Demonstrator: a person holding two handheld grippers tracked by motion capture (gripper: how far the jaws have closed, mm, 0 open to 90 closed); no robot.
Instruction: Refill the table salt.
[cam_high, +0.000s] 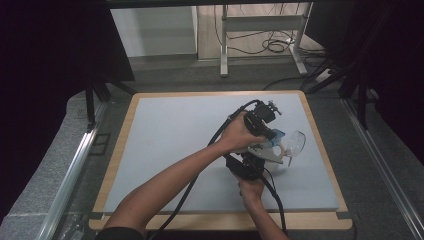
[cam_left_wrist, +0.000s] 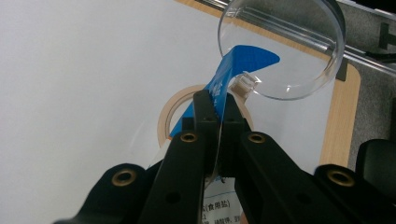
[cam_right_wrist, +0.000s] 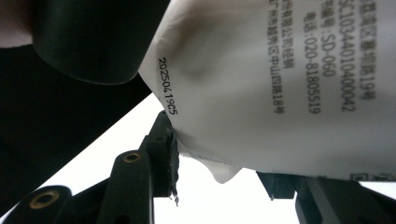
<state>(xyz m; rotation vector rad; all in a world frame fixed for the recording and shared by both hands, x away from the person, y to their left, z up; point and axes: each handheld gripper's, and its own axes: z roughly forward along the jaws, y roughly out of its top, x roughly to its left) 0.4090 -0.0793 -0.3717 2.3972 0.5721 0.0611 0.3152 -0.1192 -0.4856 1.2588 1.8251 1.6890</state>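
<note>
- Currently, the left hand-held gripper (cam_left_wrist: 215, 116) is clamping its jaws tight on the blue top edge of a white-and-blue salt bag (cam_left_wrist: 223, 79), as the left gripper view shows.
- In that view, the bag's blue corner is reaching toward one o'clock, lying across the rim of a clear round dish (cam_left_wrist: 299, 51).
- A roll of tape (cam_left_wrist: 170, 109) is lying flat on the counter (cam_left_wrist: 70, 93) behind the clamped jaws, at about eleven o'clock from them.
- The right hand-held gripper (cam_right_wrist: 219, 158) is holding the bag's white printed lower part (cam_right_wrist: 280, 93); its jaws are standing partly apart with the bag's bulk between them, though only the left pad's contact is clearly visible.
- From the high view, both hands are meeting right of the counter's (cam_high: 165, 150) centre, with the left hand-held gripper (cam_high: 267, 135) at twelve o'clock from the right hand-held gripper (cam_high: 247, 167).
- The bag (cam_high: 272, 147) is hanging between them, above the counter, and the dish (cam_high: 297, 141) is sitting at three o'clock from them.
</note>
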